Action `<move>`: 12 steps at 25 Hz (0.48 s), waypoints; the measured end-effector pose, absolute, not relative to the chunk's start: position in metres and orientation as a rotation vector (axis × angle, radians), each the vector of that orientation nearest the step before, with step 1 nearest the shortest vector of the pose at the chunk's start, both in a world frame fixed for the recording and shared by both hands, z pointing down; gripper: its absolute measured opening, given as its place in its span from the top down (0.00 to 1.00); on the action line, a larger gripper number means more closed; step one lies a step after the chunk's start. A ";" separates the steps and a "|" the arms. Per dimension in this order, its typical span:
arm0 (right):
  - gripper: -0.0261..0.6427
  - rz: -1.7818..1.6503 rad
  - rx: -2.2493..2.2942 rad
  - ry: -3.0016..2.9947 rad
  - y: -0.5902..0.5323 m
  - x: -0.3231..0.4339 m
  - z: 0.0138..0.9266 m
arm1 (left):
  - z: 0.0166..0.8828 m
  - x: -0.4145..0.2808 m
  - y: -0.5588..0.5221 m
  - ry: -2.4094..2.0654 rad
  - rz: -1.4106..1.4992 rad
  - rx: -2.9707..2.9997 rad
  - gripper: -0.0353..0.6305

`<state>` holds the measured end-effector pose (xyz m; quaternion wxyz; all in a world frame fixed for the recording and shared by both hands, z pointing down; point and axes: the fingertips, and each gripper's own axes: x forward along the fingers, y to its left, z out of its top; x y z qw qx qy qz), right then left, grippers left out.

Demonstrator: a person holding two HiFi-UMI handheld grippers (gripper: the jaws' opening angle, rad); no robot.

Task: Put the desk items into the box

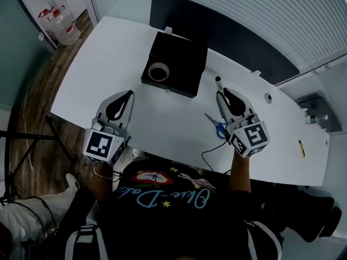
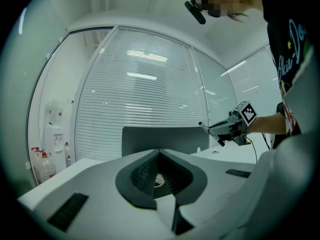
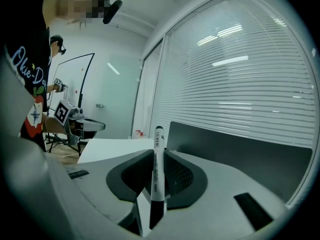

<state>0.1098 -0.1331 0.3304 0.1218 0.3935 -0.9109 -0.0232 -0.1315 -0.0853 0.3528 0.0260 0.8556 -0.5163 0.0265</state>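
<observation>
White desk (image 1: 135, 42) w/ black box (image 1: 184, 64). Right gripper (image 1: 219, 94), right of box, clamps marker (image 3: 157, 174). Left gripper (image 1: 130, 94), left of box, jaws together, empty. Likely next: marker over box, release.

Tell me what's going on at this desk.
A person is clearing a white desk with a gripper in each hand. The right gripper is shut on a marker and holds it above the desk, to the right of the black box. The left gripper holds nothing, over the desk in front of the box. A tape roll already lies in the box. Blue scissors and a small yellow item lie on the desk, not yet boxed.
</observation>
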 end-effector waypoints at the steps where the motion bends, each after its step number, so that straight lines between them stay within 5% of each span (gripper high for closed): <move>1: 0.86 -0.072 1.146 -2.658 -0.134 0.107 0.331 | 0.354 -0.134 -0.085 -1.595 0.085 2.642 0.95; 12: 0.86 -0.106 1.159 -2.650 -0.138 0.072 0.330 | 0.355 -0.172 -0.085 -1.602 0.073 2.653 0.95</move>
